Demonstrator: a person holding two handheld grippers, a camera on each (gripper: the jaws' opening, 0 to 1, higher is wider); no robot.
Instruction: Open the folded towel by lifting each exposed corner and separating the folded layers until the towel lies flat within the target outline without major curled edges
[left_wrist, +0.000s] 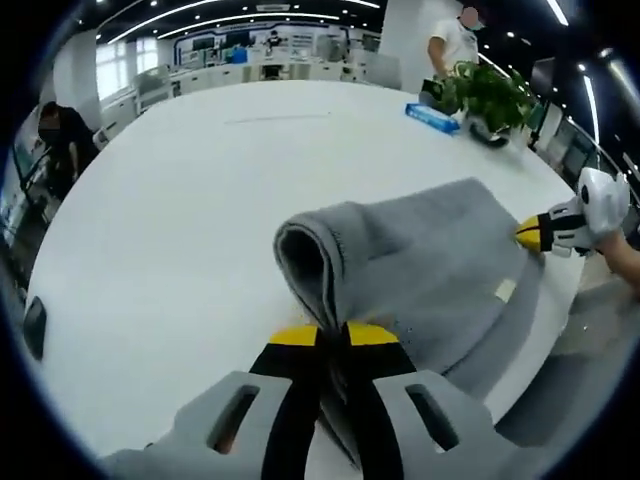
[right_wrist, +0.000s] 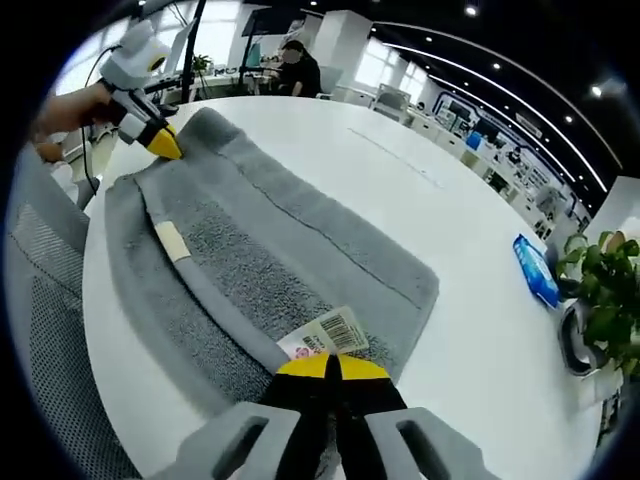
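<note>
The grey towel (right_wrist: 270, 250) lies on the white table (right_wrist: 440, 190), along its near edge, still folded in layers. The left gripper (left_wrist: 334, 330) is clenched on one corner, lifting a rolled fold of cloth. The right gripper (right_wrist: 333, 364) is clenched on the opposite corner, just beside a barcode tag (right_wrist: 335, 330). A plant (left_wrist: 490, 95) and a blue pack (left_wrist: 432, 116) sit at the far edge.

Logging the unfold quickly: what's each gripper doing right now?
Left gripper: shut on the grey towel.
Right gripper: shut on the towel's edge by its barcode tag.
</note>
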